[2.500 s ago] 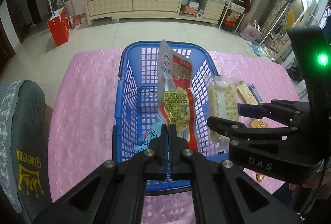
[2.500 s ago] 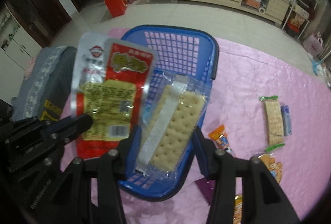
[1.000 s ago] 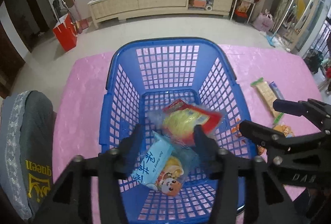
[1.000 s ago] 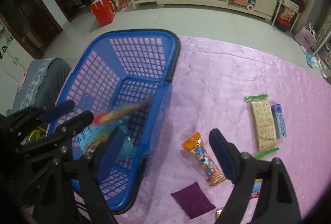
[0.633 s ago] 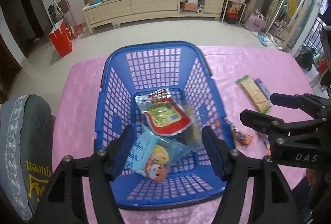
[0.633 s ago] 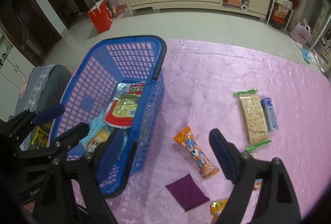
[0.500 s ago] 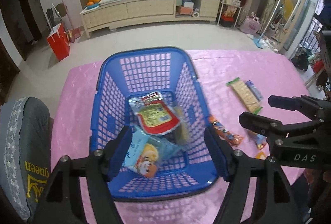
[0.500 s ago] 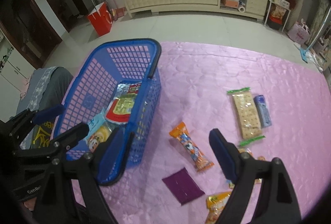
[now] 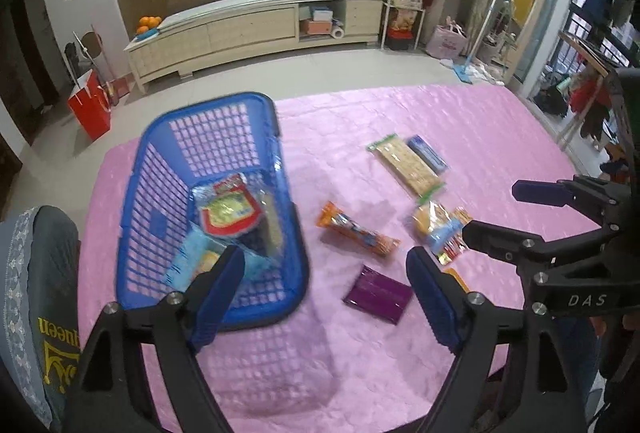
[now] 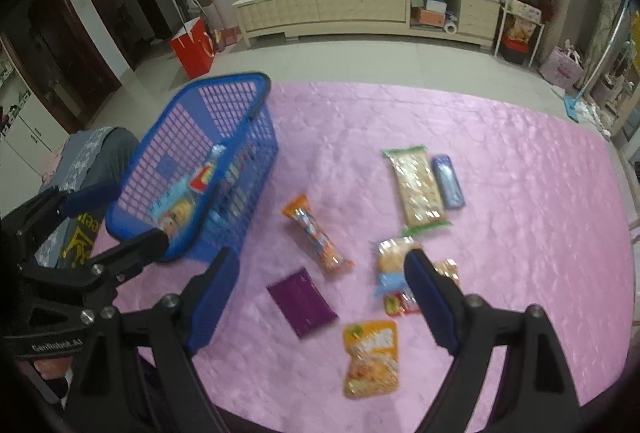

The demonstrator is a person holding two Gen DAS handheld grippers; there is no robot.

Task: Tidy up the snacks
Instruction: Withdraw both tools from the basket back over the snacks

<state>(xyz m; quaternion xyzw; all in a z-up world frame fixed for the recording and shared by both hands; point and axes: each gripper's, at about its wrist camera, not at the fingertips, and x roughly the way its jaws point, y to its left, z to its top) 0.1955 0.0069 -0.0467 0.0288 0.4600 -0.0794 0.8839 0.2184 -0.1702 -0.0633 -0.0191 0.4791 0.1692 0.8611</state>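
— Where are the snacks?

— Three lie in the blue basket [image 9: 208,201] at left centre of the left wrist view: a red-and-yellow packet [image 9: 228,211], a light blue packet [image 9: 196,257] below it, and a cracker pack [image 9: 272,225] leaning on the basket's right wall. The others are on the pink tablecloth [image 9: 480,121]: an orange stick pack [image 9: 356,231], a purple sachet [image 9: 378,293], a long cracker pack [image 9: 406,163] touching a small blue bar [image 9: 426,153], and a bread pack [image 9: 436,225].

— And the grippers?

— The left gripper [image 9: 326,293] has its fingers spread wide, holding nothing — the purple sachet shows between them. The right gripper [image 10: 320,297] is likewise spread and empty, above the sachet, with an orange-yellow pouch [image 10: 372,357] low in its view.
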